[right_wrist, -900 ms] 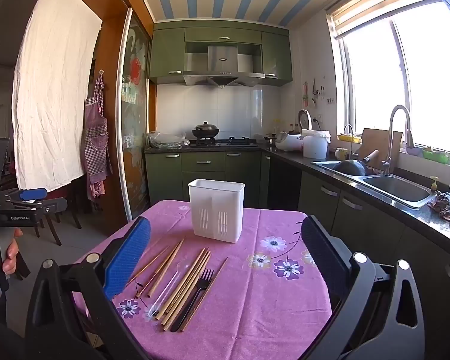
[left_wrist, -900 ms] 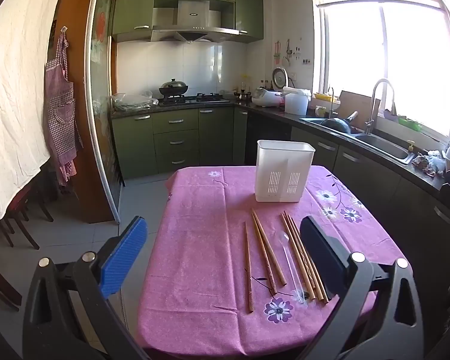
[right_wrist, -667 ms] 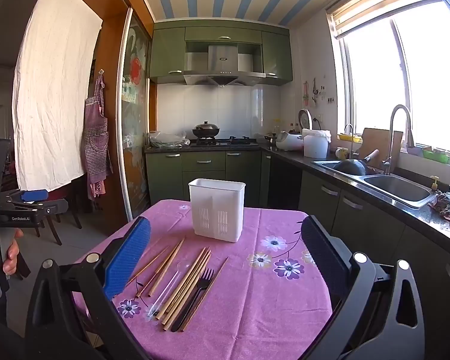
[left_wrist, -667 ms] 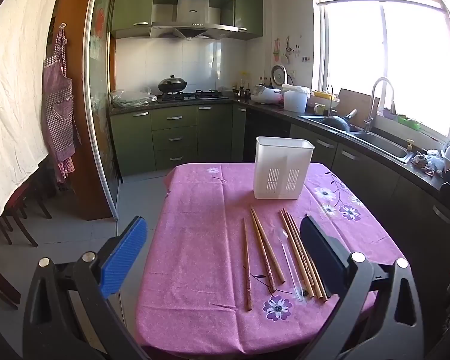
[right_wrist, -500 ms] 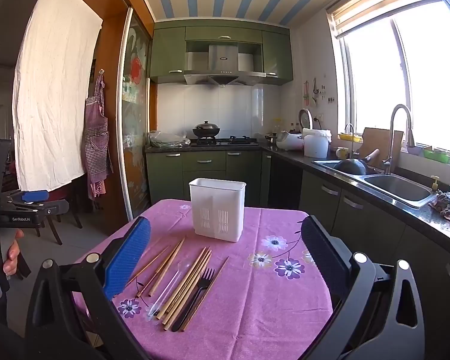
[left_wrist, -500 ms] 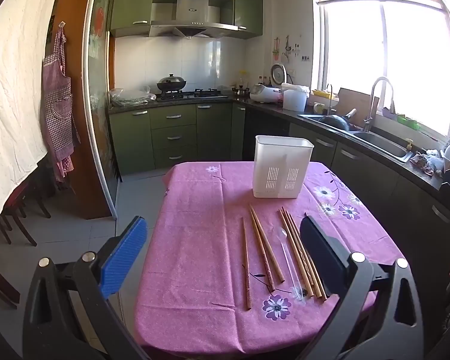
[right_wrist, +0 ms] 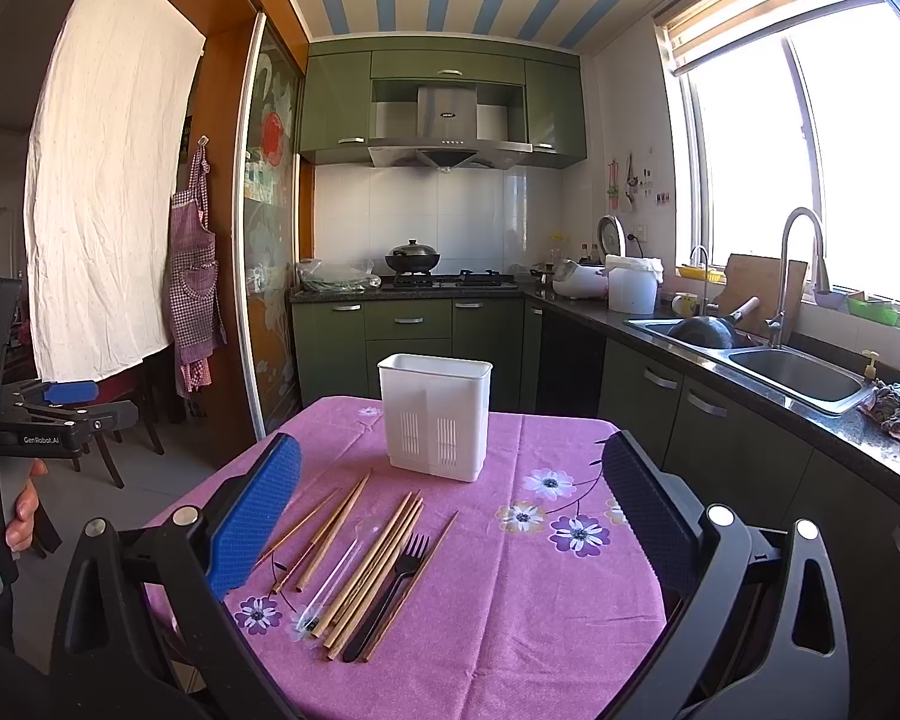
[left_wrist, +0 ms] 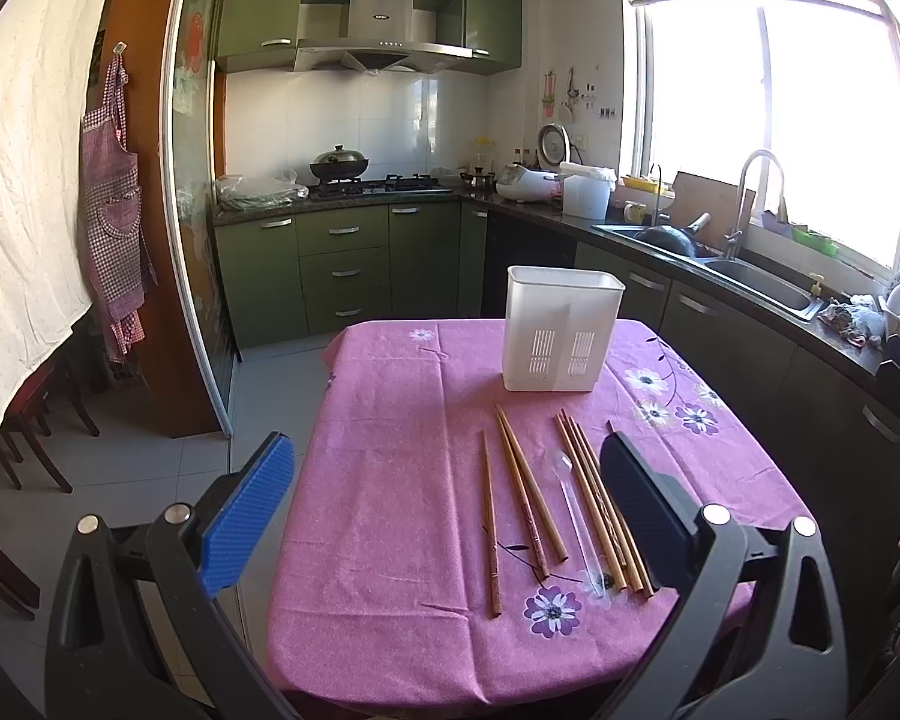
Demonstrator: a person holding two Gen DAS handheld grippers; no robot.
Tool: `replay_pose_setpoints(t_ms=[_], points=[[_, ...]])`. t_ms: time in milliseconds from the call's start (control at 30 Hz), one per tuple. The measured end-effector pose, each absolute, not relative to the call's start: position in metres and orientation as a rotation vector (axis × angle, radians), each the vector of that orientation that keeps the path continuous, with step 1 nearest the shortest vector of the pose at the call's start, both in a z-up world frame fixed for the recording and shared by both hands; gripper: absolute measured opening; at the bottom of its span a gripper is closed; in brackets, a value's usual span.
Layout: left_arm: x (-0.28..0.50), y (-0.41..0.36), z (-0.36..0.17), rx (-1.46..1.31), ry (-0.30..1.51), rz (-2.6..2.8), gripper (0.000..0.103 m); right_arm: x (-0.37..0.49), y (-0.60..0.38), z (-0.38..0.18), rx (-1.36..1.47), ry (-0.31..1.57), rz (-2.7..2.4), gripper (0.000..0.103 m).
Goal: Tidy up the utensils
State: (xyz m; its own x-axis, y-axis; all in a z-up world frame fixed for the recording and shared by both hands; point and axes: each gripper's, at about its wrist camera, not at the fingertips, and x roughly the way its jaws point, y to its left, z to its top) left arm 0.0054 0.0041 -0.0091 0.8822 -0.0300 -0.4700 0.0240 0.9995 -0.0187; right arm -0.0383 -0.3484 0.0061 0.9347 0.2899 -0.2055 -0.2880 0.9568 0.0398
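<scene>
A white slotted utensil holder stands upright at the far side of a table with a pink flowered cloth. Several wooden chopsticks lie in a loose row in front of it, with a clear plastic spoon among them and a black plastic fork beside them. My left gripper hangs open above the table's near edge, nothing between its pads. My right gripper is open too, above the utensils and short of them.
Green kitchen cabinets and a dark counter with a sink run along the right. A stove with a wok is at the back. In the right wrist view a hand holds the left gripper's handle at far left. Dark chairs stand left.
The left wrist view has crept slightly toward the table, so the holder and chopsticks sit a little lower. The right wrist view is nearly unchanged. Both grippers stayed open.
</scene>
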Motion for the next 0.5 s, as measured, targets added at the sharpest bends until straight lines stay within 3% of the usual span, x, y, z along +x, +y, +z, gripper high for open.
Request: replay_pose_setpoints(t_ms=[500], points=[[0.0075,0.0023,-0.0148,-0.015,0.503,-0.035,0.097,-0.0313,-0.3476,-0.0023,0.008,0.221,0.295,0.099]])
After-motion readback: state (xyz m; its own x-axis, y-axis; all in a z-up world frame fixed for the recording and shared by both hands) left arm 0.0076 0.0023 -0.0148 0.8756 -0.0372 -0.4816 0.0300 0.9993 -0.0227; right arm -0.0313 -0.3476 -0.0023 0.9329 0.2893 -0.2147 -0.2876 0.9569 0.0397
